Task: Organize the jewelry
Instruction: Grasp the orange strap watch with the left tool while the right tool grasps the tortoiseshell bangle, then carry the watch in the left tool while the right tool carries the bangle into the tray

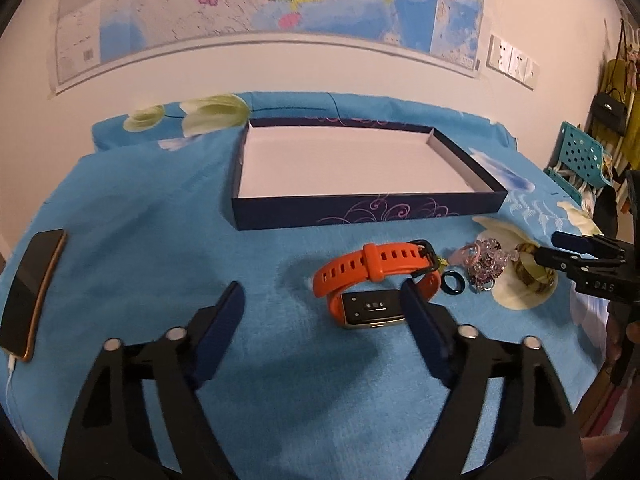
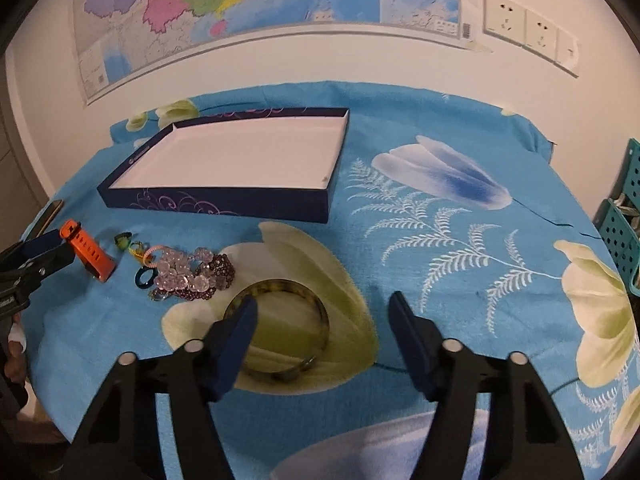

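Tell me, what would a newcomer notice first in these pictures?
The orange watch stands out on the blue cloth, just ahead of the left claw. Behind it lies an empty dark box with a white inside. Near the right claw rests a green bangle, beside a heap of beads.

Even indoor light, soft shadows on the cloth, strong fisheye bending and dark corners, perhaps slight blur.
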